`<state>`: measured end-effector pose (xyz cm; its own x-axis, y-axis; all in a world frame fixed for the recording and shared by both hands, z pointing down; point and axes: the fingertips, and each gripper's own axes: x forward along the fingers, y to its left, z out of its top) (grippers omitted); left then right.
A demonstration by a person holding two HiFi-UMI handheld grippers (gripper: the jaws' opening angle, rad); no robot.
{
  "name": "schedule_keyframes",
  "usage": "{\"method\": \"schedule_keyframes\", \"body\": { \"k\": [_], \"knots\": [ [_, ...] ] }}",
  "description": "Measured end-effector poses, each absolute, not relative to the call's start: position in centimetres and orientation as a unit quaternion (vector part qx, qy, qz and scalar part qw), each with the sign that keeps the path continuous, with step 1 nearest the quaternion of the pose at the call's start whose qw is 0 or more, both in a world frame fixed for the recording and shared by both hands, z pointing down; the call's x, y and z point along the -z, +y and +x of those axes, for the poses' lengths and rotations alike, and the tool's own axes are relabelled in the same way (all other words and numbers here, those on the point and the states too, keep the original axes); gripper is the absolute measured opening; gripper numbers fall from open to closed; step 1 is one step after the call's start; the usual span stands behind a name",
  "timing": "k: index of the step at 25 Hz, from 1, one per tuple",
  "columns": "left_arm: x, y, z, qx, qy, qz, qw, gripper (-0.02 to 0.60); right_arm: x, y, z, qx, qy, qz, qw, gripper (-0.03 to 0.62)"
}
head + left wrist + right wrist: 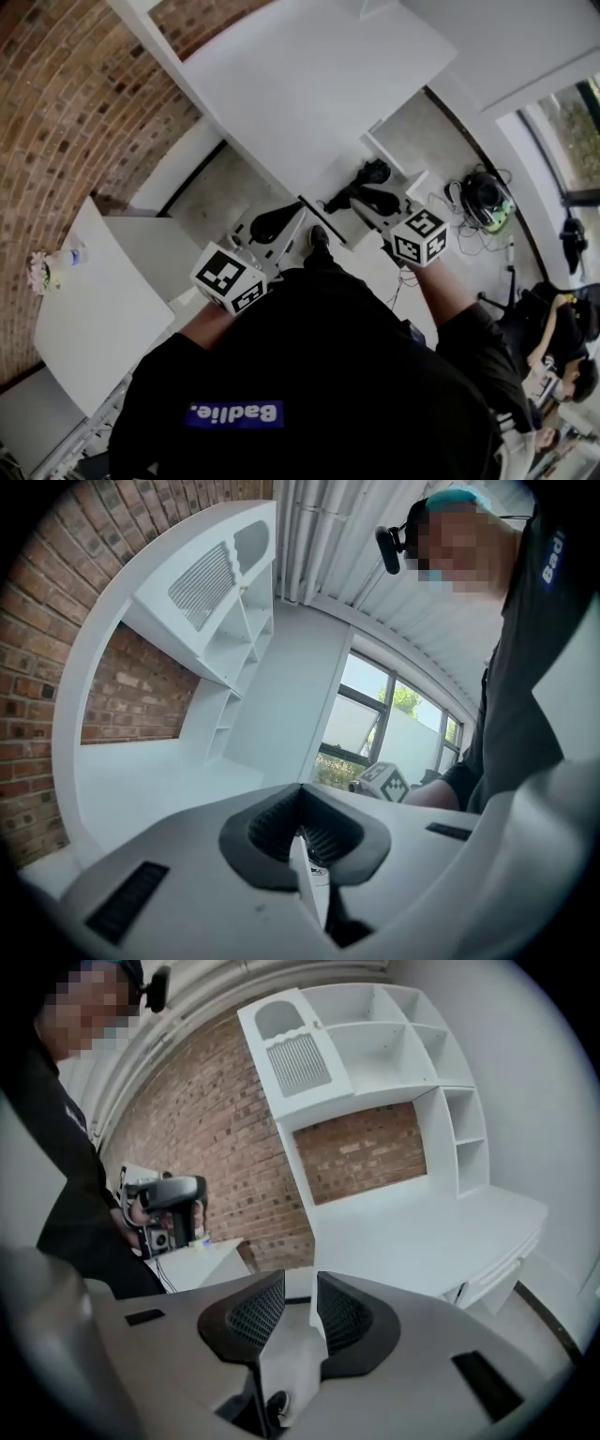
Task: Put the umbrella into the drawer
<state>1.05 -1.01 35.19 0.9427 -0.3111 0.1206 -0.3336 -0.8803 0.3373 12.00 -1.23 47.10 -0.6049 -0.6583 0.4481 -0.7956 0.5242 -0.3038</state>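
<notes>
No umbrella shows in any view. My left gripper (281, 221) is held level in front of my chest; in its own view the dark pads meet, so the left gripper (302, 806) is shut on nothing. My right gripper (361, 190) is raised beside it. In its own view the right gripper (300, 1299) is open by a narrow gap, with only floor showing between the pads. Ahead stands the white desk (422, 1232) with its shelf hutch. A drawer front (497, 1275) sits under the desktop's right end and looks closed.
A brick wall (66, 103) backs the desk (309, 84). A small white table (94, 309) with a flower pot (42, 270) stands at my left. Cables and gear (483, 202) lie on the floor at right, near seated people (562, 337).
</notes>
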Motion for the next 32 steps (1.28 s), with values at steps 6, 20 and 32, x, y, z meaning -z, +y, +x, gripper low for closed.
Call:
{"method": "schedule_keyframes", "body": {
  "k": [6, 20, 32],
  "knots": [
    [-34.8, 0.0, 1.8, -0.035, -0.148, 0.973, 0.172, 0.002, -42.7, 1.3, 9.5, -0.239, -0.874, 0.418, 0.068, 0.067],
    [-34.2, 0.9, 2.3, -0.036, -0.141, 0.975, 0.166, 0.003, -38.4, 3.7, 6.6, -0.212, -0.897, 0.388, 0.005, 0.029],
    [-34.5, 1.0, 2.4, -0.037, -0.145, 0.974, 0.169, 0.003, -38.5, 3.6, 6.9, -0.214, -0.898, 0.384, 0.010, 0.029]
  ]
}}
